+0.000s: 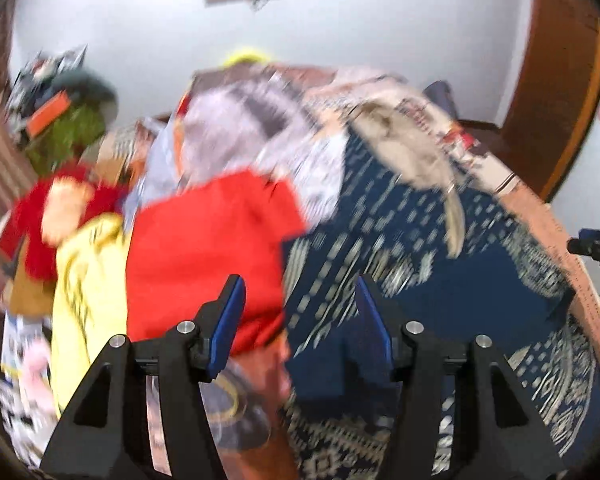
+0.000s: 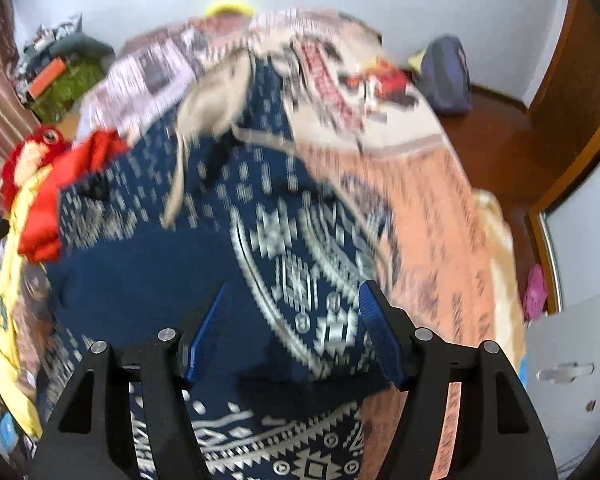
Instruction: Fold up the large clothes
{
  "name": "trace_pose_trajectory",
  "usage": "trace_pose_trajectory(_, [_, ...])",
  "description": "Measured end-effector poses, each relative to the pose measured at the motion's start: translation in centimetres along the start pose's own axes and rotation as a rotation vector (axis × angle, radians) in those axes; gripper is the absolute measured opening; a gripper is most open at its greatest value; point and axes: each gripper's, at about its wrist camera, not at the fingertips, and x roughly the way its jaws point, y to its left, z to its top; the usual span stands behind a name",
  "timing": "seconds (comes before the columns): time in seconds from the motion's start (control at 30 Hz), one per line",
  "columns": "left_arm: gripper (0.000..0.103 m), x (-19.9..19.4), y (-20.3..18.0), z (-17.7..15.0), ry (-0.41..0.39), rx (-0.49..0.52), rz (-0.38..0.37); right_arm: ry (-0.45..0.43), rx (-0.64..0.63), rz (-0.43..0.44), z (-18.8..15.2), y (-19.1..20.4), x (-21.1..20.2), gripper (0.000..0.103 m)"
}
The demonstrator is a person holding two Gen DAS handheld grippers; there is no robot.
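- Lying spread over the bed (image 2: 440,216), the navy patterned cloth (image 2: 148,264) is the landmark for all notes below; white geometric print runs across it, and it fills the middle of both wrist views. Both views are motion-blurred.
- Left gripper (image 1: 300,300): blue-padded jaws stand apart, nothing between them. It hangs above the navy cloth's left edge, where that edge meets a red garment (image 1: 204,248).
- Right gripper (image 2: 296,304): jaws also apart, nothing pinched. It hangs over the navy cloth's printed medallion, clear of the fabric.
- Red garment: touching the navy cloth's left side, bunched.
- Yellow garment (image 1: 84,292): further left of the navy cloth, beyond the red one, just beside it.
- Beige strap-like piece (image 2: 216,96): draped on the far part of the navy cloth, a thin tail trailing down across it; what it belongs to cannot be told through the blur.
- Peach bedsheet (image 2: 432,240) with dark print: exposed right of the navy cloth, running to the bed's edge.
- Red plush toy (image 2: 32,152): beyond the navy cloth's far-left corner, next to the red garment.
- Purple-grey bag (image 2: 448,76): on the wooden floor, well apart from the navy cloth, far right, against the white wall.
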Motion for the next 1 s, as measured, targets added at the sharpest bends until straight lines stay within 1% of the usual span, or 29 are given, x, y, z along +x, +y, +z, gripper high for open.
trace_pose_trajectory(0.07, [0.062,0.1,-1.0,2.1,-0.030,0.007,-0.045,-0.048,0.007,0.011,1.6,0.1,-1.2,0.063])
trace_pose_trajectory(0.13, [0.063,0.5,-1.6,3.8,-0.040,-0.001,-0.078,-0.091,0.021,0.029,3.1,0.3,-2.0,0.063])
trace_pose_trajectory(0.17, [0.063,1.1,-2.0,5.0,-0.041,-0.004,-0.104,-0.108,0.029,0.038,3.9,0.3,-2.2,0.063])
trace_pose_trajectory(0.23, [0.063,2.3,-2.5,6.5,-0.033,-0.014,-0.130,-0.139,0.043,0.051,5.3,0.6,-2.6,0.064])
trace_pose_trajectory(0.33, [0.063,4.9,-3.3,8.8,-0.005,-0.026,-0.141,-0.171,0.058,0.063,7.2,1.2,-2.5,0.066])
trace_pose_trajectory(0.43, [0.063,8.2,-3.8,10.9,0.027,-0.045,-0.143,-0.182,0.072,0.075,9.0,1.5,-1.2,0.067])
trace_pose_trajectory(0.57, [0.063,12.4,-4.1,12.4,0.075,-0.091,-0.170,-0.142,0.093,0.073,11.5,1.6,2.8,0.067])
trace_pose_trajectory(0.7, [0.063,17.0,-4.8,13.2,0.136,-0.121,-0.182,-0.078,0.117,0.062,13.1,1.3,7.5,0.067])
trace_pose_trajectory(0.77, [0.063,19.4,-5.1,13.6,0.167,-0.142,-0.196,-0.048,0.141,0.070,13.6,1.0,9.6,0.067])
trace_pose_trajectory(0.83, [0.063,21.2,-5.1,13.7,0.189,-0.167,-0.188,0.001,0.171,0.085,14.3,0.8,12.5,0.067])
trace_pose_trajectory(0.93, [0.063,25.0,-4.8,13.9,0.255,-0.212,-0.171,0.052,0.199,0.082,14.9,0.7,15.8,0.067])
trace_pose_trajectory(1.0, [0.063,27.0,-4.4,13.7,0.295,-0.264,-0.185,0.069,0.217,0.070,15.1,0.6,17.3,0.067])
